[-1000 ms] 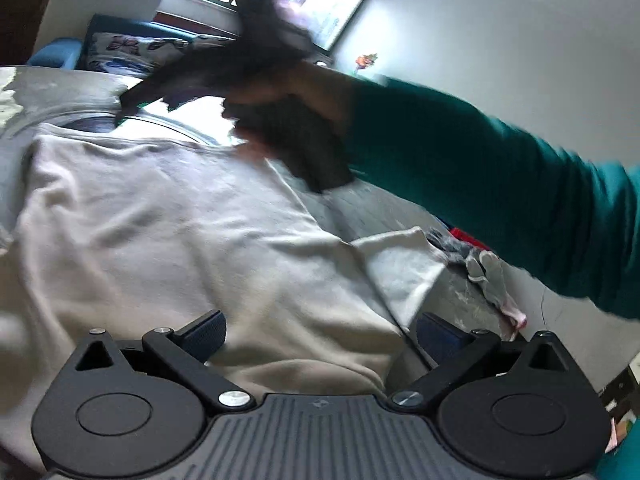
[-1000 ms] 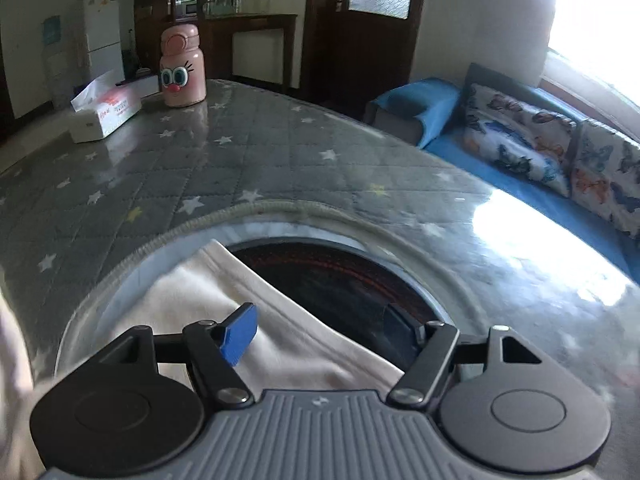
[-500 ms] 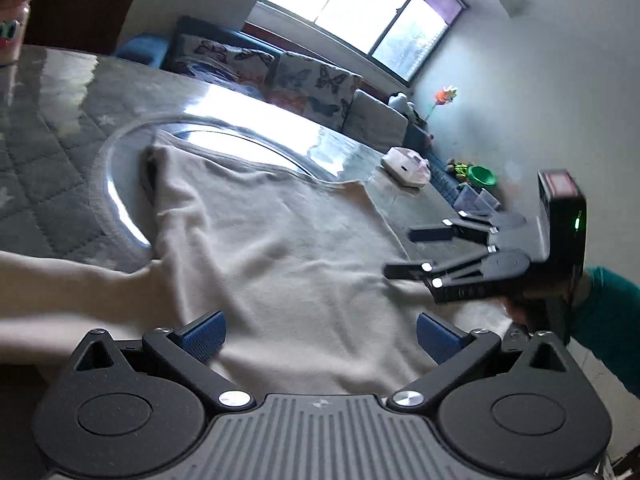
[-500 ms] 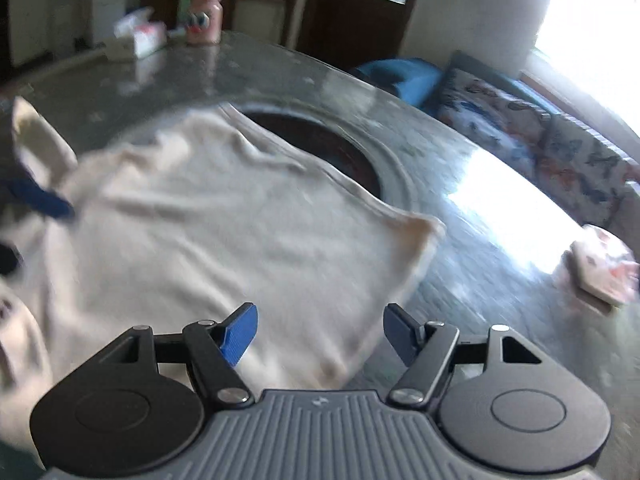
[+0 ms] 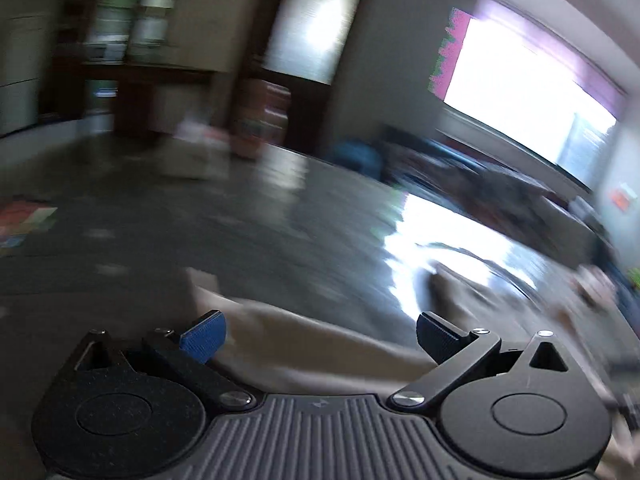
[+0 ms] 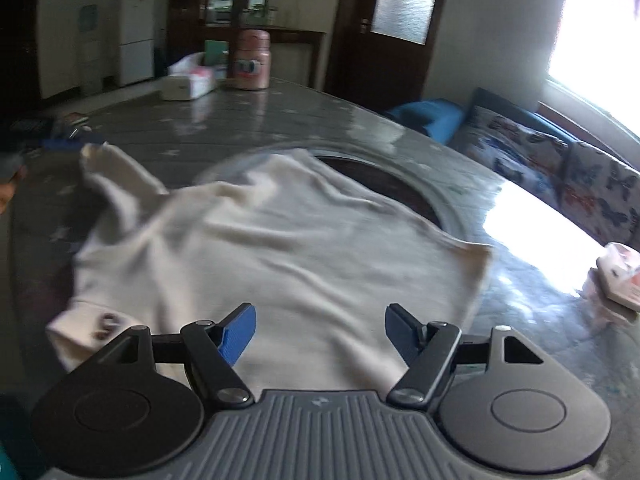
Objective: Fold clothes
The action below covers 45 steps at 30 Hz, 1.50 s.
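Note:
A cream long-sleeved top (image 6: 280,248) lies spread on the grey star-patterned table (image 6: 248,120), partly over a dark round inset (image 6: 384,184). One sleeve (image 6: 116,176) sticks up at the left. My right gripper (image 6: 318,330) is open and empty, just above the top's near edge. In the blurred left wrist view my left gripper (image 5: 320,332) is open and empty over a strip of the cream top (image 5: 320,348).
A pink bottle (image 6: 252,60) and a tissue box (image 6: 188,80) stand at the table's far side. A pink-white packet (image 6: 616,276) lies at the right edge. A blue sofa with butterfly cushions (image 6: 540,156) is beyond the table.
My left gripper has swung left fast, so its view is blurred and now faces the room's door side. My right gripper has pulled back slightly; the top lies more spread out.

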{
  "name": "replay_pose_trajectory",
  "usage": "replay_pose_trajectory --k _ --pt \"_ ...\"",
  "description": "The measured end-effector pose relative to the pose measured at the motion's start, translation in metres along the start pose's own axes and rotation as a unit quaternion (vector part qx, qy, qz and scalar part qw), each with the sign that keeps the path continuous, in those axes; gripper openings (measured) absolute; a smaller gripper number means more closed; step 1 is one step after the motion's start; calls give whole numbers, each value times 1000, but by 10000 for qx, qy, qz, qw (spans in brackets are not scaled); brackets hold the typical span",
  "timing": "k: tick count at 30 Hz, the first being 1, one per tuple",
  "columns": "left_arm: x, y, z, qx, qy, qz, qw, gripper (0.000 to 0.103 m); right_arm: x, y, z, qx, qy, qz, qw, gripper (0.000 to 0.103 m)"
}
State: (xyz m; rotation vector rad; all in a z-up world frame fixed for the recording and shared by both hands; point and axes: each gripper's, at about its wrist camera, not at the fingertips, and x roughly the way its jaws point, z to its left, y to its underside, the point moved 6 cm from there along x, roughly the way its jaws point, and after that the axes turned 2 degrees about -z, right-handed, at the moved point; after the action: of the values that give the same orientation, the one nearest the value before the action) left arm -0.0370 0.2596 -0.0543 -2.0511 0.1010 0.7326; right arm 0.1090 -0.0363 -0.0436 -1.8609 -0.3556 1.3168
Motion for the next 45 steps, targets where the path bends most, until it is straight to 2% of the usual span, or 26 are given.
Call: replay_pose_trajectory --k 3,5,7,8,9,10,11,12,15,17,19,23,25,26,28,34,36,38,39,40,42,44,45 --pt "-4 -14 30 -326 -483 -200 9981 103 -1 -1 19 -93 -182 -8 9998 74" --pt "-7 -22 50 -542 -804 -333 9947 99 -1 -1 29 -157 -254 -10 9996 74" --pt "-11 -31 70 -758 -1124 -465 9897 84 -2 -1 37 -215 -286 -12 9994 74" --pt "-7 -33 73 -745 -1107 -417 9902 73 -2 -1 40 -216 -293 -16 9993 75" --pt "-2 -34 75 -720 -1071 -356 9910 60 -4 -1 41 -205 -284 -20 9994 75" --pt "2 -34 77 -726 -1042 -282 9915 51 -5 -1 42 -194 -274 -23 9994 75" --pt "6 -34 78 -736 -1012 -206 9919 33 -6 -2 42 -183 -253 -28 9995 75" --pt "4 -36 77 -692 -937 -274 9928 20 -7 -2 41 -150 -228 -36 9996 76" --pt "-6 -43 74 -539 -694 -527 9947 11 -9 -2 36 -27 -181 -19 9998 76" --pt "-28 -54 62 -153 -223 -1185 9926 11 -8 -1 35 18 -146 9 9999 76" --pt "-38 -58 59 275 -446 -1386 9890 11 -7 -1 34 36 -131 38 9999 76" --pt "-19 -42 94 194 -1374 -866 9865 16 -6 2 37 21 -199 104 9997 76" --pt "-21 -36 104 29 -1497 -844 9851 25 -6 2 39 -2 -210 107 9997 76" --pt "-22 -33 108 -54 -1550 -839 9843 34 -7 2 41 -13 -215 108 9997 76" --pt "-26 -28 102 -125 -1260 -861 9882 37 -7 0 46 -43 -285 92 9995 76" --pt "0 -19 76 518 -941 -481 9931 35 -7 -12 71 -151 -686 -13 9975 73" --pt "8 -16 67 736 -837 -351 9932 35 -7 -16 79 -187 -819 -48 9965 61" --pt "15 -13 67 888 -1029 -253 9904 34 -4 -22 105 -514 -1176 -63 9917 51" --pt "19 -13 68 977 -1150 -217 9883 29 -3 -24 117 -688 -1330 -58 9887 44" --pt "19 -13 68 1022 -1199 -221 9873 28 -1 -25 129 -863 -1484 -53 9852 42" --pt "17 -16 68 1038 -1260 -260 9862 30 5 -28 150 -1173 -1668 -75 9790 30" --pt "12 -19 68 1001 -1323 -357 9855 31 13 -31 165 -1366 -1752 -84 9750 27" --pt "7 -20 68 998 -1372 -425 9846 37 18 -33 172 -1434 -1768 -84 9737 25"
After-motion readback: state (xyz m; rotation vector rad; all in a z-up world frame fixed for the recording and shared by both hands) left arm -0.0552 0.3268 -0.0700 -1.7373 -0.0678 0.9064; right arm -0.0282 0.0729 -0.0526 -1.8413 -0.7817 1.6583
